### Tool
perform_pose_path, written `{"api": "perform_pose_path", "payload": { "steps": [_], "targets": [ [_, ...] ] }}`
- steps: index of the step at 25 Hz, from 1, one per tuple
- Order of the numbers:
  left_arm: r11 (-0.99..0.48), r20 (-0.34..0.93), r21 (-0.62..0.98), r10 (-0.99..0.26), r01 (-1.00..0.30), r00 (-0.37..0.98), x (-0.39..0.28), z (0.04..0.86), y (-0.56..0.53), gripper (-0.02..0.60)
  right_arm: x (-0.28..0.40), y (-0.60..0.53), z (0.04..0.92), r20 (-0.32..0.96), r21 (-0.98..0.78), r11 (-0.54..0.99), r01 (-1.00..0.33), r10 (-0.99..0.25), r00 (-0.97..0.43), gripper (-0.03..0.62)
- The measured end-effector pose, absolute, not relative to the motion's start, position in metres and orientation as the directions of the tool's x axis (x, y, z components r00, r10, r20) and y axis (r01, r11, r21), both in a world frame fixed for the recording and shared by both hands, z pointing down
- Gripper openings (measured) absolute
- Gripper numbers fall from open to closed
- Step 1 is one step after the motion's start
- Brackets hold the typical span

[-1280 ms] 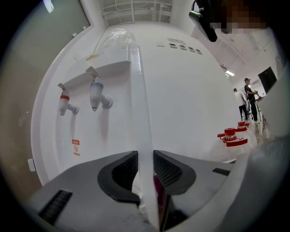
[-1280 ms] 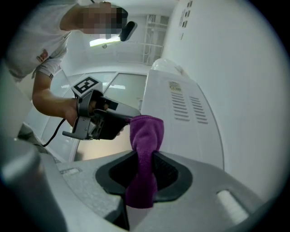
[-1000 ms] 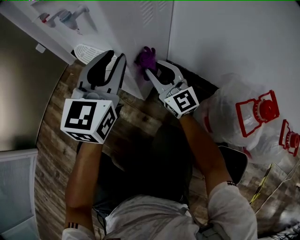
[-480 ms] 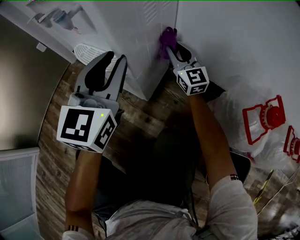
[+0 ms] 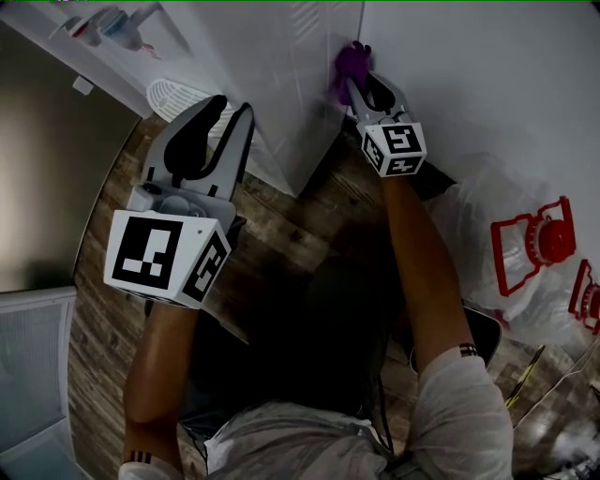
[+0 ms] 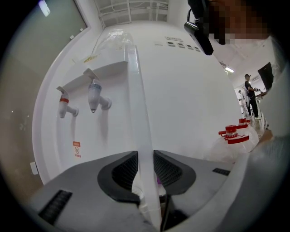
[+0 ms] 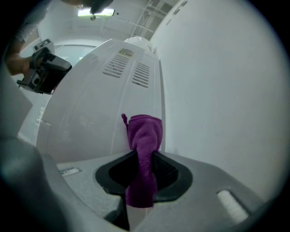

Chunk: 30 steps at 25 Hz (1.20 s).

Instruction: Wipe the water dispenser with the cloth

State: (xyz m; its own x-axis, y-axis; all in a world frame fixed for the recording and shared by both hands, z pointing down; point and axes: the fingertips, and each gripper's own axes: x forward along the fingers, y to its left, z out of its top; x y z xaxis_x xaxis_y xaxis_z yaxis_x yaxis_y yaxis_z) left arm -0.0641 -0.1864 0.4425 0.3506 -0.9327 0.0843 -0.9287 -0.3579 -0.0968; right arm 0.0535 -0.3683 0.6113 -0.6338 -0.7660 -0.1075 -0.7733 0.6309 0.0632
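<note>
The white water dispenser (image 5: 281, 66) stands against the wall, its red and blue taps (image 5: 103, 23) at the upper left and its drip tray (image 5: 178, 97) below them. My right gripper (image 5: 361, 82) is shut on a purple cloth (image 5: 350, 61) and presses it on the dispenser's side panel, near the rear edge by the wall. In the right gripper view the cloth (image 7: 145, 133) sticks up from between the jaws of the right gripper (image 7: 144, 158), below the vent slots (image 7: 131, 70). My left gripper (image 5: 230, 108) hovers by the front corner, narrowly open and holding nothing; the left gripper (image 6: 146, 158) looks along that corner edge.
Large water bottles with red handles (image 5: 525, 244), wrapped in clear plastic, lie on the wooden floor (image 5: 281, 225) to the right. The white wall (image 5: 487, 75) runs right behind the dispenser. A pale cabinet (image 5: 33, 375) stands at the lower left. A person (image 6: 249, 90) stands far off.
My right gripper has slid the purple cloth up along the dispenser's side panel, away from me and toward the rear edge. The left gripper has barely moved.
</note>
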Motion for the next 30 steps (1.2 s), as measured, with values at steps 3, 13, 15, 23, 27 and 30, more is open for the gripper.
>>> {"api": "perform_pose_path", "payload": {
  "steps": [3,13,15,23,27,30],
  "targets": [
    [-0.355,0.075,-0.1,-0.934,-0.93,0.349,-0.065,0.442,-0.188,0.106,0.055,-0.346,0.604,-0.17,0.029,0.644,-0.765,-0.751,-0.639,0.101],
    [-0.373,0.04,-0.117,-0.928,-0.92,0.371,-0.065,0.443,-0.185,0.106,0.025,-0.216,0.613,-0.28,0.018,0.767,-0.642,-0.612,-0.74,0.101],
    [-0.365,0.037,-0.133,-0.931,-0.921,0.363,-0.068,0.446,-0.183,0.106,0.013,-0.198,0.617,-0.28,0.013,0.795,-0.607,-0.58,-0.765,0.101],
    [-0.349,0.088,-0.086,-0.936,-0.933,0.342,-0.079,0.484,-0.183,0.106,-0.006,-0.178,0.651,-0.271,-0.006,0.823,-0.567,-0.548,-0.792,0.101],
    [-0.368,0.094,-0.09,-0.928,-0.926,0.359,-0.075,0.493,-0.186,0.106,-0.018,-0.181,0.66,-0.27,0.008,0.834,-0.552,-0.53,-0.804,0.1],
    [-0.374,0.099,-0.093,-0.926,-0.923,0.365,-0.073,0.498,-0.187,0.106,-0.023,-0.186,0.671,-0.256,0.012,0.834,-0.552,-0.531,-0.808,0.1]
  ]
}}
